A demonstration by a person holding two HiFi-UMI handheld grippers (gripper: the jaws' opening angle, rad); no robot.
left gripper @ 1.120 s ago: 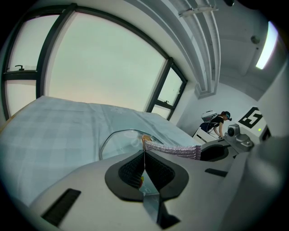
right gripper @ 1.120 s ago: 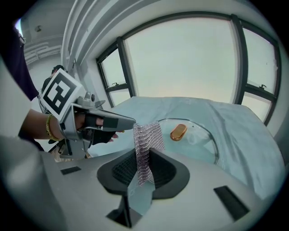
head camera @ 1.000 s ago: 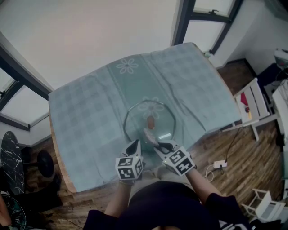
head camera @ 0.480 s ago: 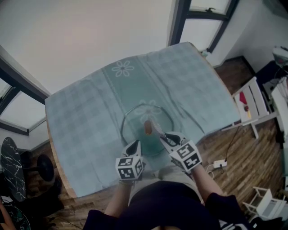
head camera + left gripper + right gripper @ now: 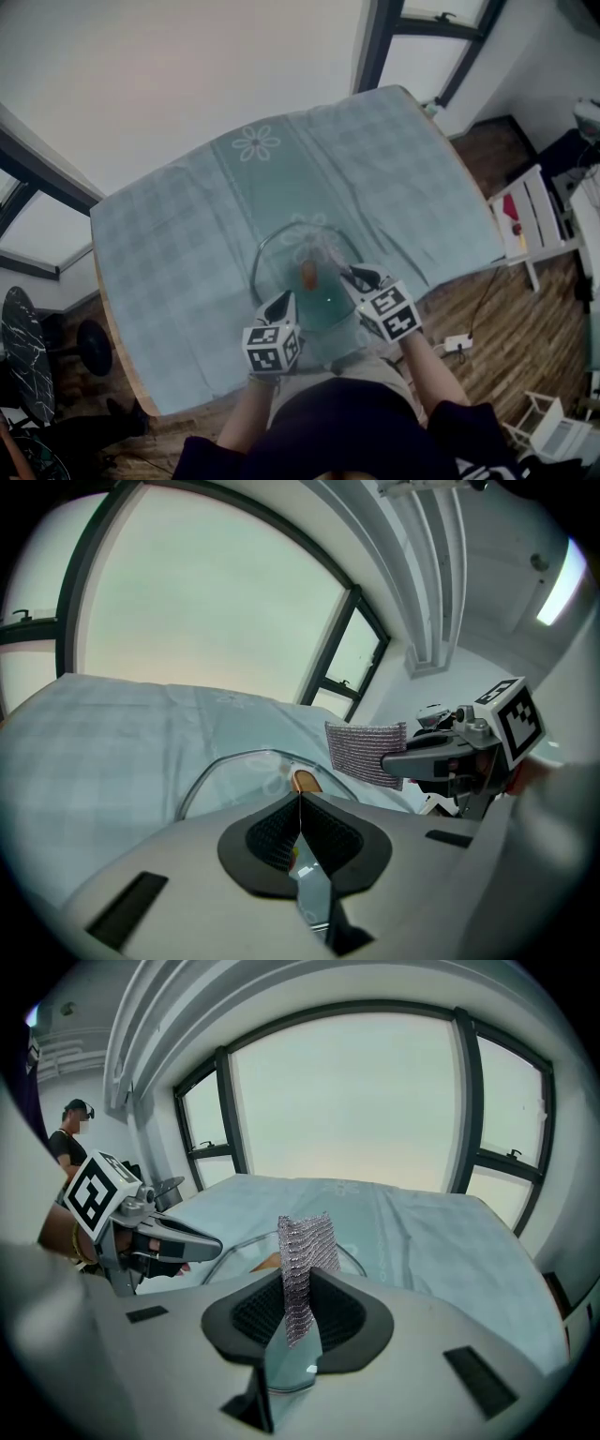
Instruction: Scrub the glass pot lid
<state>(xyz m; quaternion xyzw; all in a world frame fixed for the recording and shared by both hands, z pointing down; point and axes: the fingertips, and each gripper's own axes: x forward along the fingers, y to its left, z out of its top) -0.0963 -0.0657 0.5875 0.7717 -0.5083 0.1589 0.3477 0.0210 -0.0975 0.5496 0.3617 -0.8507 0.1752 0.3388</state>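
Head view puts the glass pot lid (image 5: 281,267) on the checked tablecloth (image 5: 178,244), a little toward 6 o'clock from the table's middle and near the edge where you stand. The lid is round, so it has no long axis of its own. Its brown knob (image 5: 307,274) points up, away from the cloth, and the metal rim reads as an oval under the steep camera.

Your left gripper (image 5: 279,300) comes in at the lid's 7 o'clock rim. Its jaws are pressed fully together, and whether they pinch the rim cannot be told. Your right gripper (image 5: 356,276) sits at the lid's 3 o'clock side, clamped on a strip of grey mesh scrub cloth (image 5: 302,1269) that stands up out of the jaws. From there the knob lies toward 9 o'clock, between the mesh and the far half of the glass. The two grippers are close, and each shows in the other's view.

A printed flower (image 5: 256,142) lies on the tablecloth at the lid's 11 o'clock. Off the table, a white chair (image 5: 525,225) stands at 3 o'clock on the wooden floor (image 5: 478,309), with a white plug block (image 5: 459,343) at 4 o'clock and dark weights (image 5: 94,342) at 8 o'clock. A person (image 5: 67,1143) stands at 9 o'clock in the right gripper view.
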